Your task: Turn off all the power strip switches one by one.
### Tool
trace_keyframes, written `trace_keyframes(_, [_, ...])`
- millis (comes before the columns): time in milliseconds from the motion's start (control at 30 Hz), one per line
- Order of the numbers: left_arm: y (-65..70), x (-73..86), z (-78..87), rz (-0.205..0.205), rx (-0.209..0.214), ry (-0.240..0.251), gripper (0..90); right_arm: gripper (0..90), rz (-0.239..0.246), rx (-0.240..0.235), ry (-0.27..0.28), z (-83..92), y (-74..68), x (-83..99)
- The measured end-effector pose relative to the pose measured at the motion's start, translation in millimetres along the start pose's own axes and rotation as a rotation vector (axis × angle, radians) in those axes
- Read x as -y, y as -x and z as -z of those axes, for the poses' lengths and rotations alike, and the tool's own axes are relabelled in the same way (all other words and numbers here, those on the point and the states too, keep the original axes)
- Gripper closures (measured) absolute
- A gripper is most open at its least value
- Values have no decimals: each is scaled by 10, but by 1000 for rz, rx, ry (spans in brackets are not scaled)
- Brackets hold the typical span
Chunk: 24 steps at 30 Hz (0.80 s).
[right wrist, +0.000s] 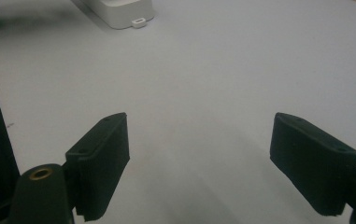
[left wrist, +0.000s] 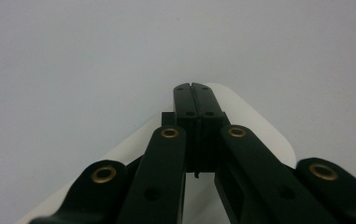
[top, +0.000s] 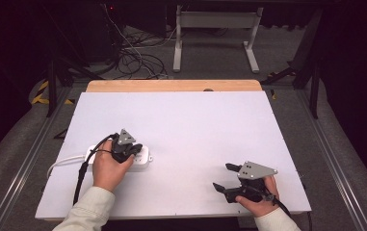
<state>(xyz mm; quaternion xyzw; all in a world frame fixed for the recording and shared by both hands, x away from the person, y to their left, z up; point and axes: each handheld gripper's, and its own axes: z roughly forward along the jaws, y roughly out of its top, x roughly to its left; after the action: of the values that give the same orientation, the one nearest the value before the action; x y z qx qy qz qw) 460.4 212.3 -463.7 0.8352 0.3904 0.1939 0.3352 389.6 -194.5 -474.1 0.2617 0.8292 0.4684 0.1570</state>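
Observation:
A white power strip [top: 145, 156] lies on the left part of the white board [top: 186, 120], its white cord [top: 63, 161] trailing off to the left. My left gripper [top: 132, 152] points down at the strip's top, held by the left hand. In the left gripper view the gripper [left wrist: 194, 89] has its jaws pressed together with nothing seen between them, just above the strip [left wrist: 259, 130]. My right gripper [top: 223, 176] rests low at the board's front right, jaws wide apart and pointing left. It [right wrist: 201, 140] holds nothing, and the strip's end [right wrist: 119, 11] lies far ahead.
A wooden table edge [top: 171, 85] shows behind the board. Beyond it the floor holds tangled cables [top: 133, 57] and a white frame's legs [top: 215, 38]. Metal rails [top: 335, 154] run along both sides.

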Motion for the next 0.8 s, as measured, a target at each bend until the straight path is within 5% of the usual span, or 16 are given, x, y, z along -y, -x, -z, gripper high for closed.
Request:
trace_keyframes(67, [-45,1,6,32,21,43,900,200,-3,1,2,2,2,0])
trace_keyframes(133, [-91,-7,53,45,13,25,900,200,-2,0,6,6,4,-3])
trace_keyframes(300, [-158,-27,298,87,48,129,900,200,-10,2,11,17,27,6])
trace_keyframes(800, [-157,-32,395,98,69,151,900,200,-4,3,10,19,15,5])
